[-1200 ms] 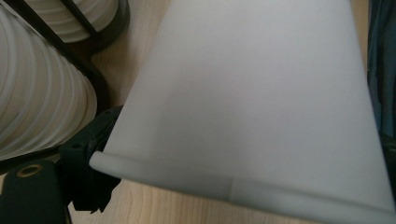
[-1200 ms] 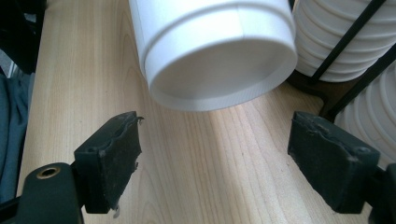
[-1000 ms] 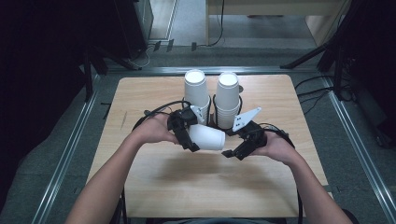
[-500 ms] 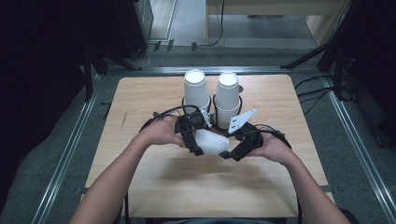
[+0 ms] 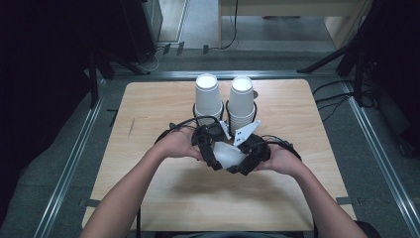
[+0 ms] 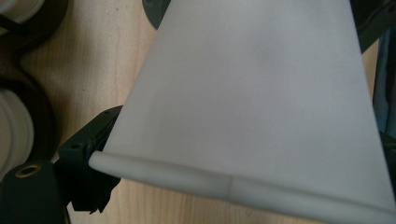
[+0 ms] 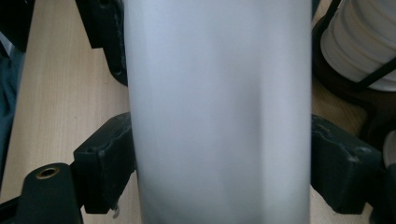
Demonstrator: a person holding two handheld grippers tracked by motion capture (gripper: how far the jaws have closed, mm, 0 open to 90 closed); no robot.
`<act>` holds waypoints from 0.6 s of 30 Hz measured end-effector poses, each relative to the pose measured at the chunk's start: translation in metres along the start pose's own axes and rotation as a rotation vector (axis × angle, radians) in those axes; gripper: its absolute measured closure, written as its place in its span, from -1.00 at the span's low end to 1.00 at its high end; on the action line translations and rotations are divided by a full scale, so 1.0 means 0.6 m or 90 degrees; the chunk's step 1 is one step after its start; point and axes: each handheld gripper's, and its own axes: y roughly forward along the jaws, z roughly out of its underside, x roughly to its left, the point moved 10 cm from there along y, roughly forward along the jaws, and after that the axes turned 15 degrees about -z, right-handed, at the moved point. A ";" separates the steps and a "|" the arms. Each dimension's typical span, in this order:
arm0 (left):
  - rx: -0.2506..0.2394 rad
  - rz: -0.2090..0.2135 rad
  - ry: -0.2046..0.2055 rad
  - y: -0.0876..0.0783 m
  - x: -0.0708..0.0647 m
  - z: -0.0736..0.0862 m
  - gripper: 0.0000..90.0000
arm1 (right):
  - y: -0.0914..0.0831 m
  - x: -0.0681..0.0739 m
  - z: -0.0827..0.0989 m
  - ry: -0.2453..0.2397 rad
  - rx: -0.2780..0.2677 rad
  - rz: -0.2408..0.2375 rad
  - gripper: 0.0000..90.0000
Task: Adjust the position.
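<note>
A white paper cup (image 5: pixel 228 154) lies on its side between both hands, low over the pale wooden surface (image 5: pixel 148 109). The right tongs (image 5: pixel 246 163) clamp its body wide, jaws on both flanks. The left tongs (image 5: pixel 212 157) grip near its rolled rim. Its long axis runs from one hand to the other, in front of the two upside-down white cup stacks (image 5: pixel 208 96).

The work surface is a light wooden table (image 5: pixel 148 104) with visible grain, positioned at the centre of the scene. Grey metal rails (image 5: pixel 69 168) run along its left and right sides, and a further rail (image 5: pixel 208 74) runs along the far edge. The floor (image 5: pixel 198 20) beyond is grey. A pale wooden cabinet (image 5: pixel 292 12) stands at the far right. Black cables (image 5: pixel 341 94) lie on the floor to the right. Black stand legs (image 5: pixel 124 62) rest at the far left. Both outer sides are dark.
</note>
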 end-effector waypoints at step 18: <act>-0.059 -0.021 -0.034 -0.005 0.003 -0.005 -1.00 | -0.007 0.003 -0.002 -0.010 0.005 -0.001 -0.52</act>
